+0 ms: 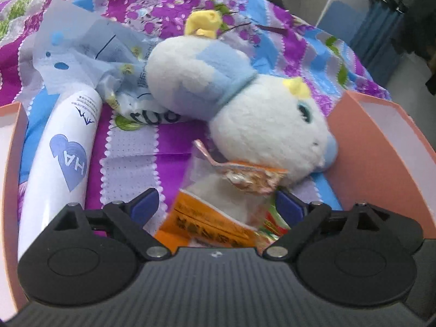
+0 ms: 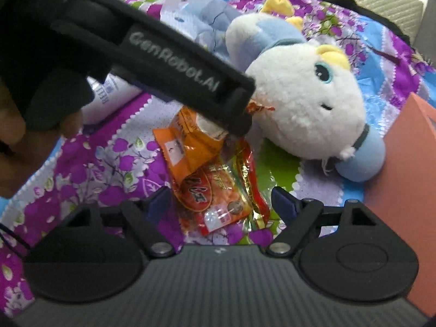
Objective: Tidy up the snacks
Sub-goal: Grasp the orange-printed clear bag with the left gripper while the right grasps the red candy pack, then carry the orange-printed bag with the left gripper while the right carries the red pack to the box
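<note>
In the left wrist view my left gripper (image 1: 216,204) stands open over an orange snack packet (image 1: 207,218), which lies between its blue pads; no pad visibly presses on it. A red snack packet (image 1: 275,220) peeks out by the right pad. In the right wrist view the orange packet (image 2: 190,141) lies partly on the red packet (image 2: 215,199) on the floral bedspread (image 2: 109,169). My right gripper (image 2: 220,199) is open, with the red packet between its fingers. The left gripper's black body (image 2: 177,65) reaches down to the orange packet's far end.
A white and blue plush toy (image 1: 267,125) (image 2: 305,100) lies just behind the snacks. A white bottle (image 1: 62,158) and a crumpled plastic bag (image 1: 90,51) lie to the left. Peach box walls (image 1: 381,158) (image 1: 11,141) (image 2: 403,163) flank the area. A person's hand (image 2: 11,136) is at the left edge.
</note>
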A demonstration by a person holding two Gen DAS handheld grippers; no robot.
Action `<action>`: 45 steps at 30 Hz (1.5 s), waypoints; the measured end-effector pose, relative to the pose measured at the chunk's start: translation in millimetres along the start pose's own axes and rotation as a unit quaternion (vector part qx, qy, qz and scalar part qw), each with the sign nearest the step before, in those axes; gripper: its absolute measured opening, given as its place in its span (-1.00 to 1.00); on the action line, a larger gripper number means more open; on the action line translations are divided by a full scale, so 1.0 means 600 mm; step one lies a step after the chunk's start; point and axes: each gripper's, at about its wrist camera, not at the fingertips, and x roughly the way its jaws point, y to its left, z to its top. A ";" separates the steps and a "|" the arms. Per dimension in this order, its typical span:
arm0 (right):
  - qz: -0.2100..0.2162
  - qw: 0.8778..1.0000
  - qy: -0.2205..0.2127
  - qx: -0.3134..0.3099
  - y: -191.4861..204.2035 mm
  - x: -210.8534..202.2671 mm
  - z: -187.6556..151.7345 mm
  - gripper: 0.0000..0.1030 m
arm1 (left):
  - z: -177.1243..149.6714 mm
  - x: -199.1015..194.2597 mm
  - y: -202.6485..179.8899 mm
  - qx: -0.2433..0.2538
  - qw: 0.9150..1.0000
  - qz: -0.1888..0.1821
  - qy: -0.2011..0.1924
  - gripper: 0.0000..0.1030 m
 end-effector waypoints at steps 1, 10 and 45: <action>0.004 1.000 0.004 -0.001 -0.001 0.006 0.001 0.60 | 0.002 0.009 0.005 -0.003 1.000 -0.008 0.010 0.83; 0.022 1.000 0.019 -0.011 0.001 0.029 0.018 0.65 | 0.000 0.052 0.016 0.003 0.999 -0.018 0.047 0.84; 0.024 0.998 0.044 -0.042 0.046 -0.070 -0.033 0.07 | -0.054 -0.081 -0.023 -0.043 0.999 0.024 -0.011 0.44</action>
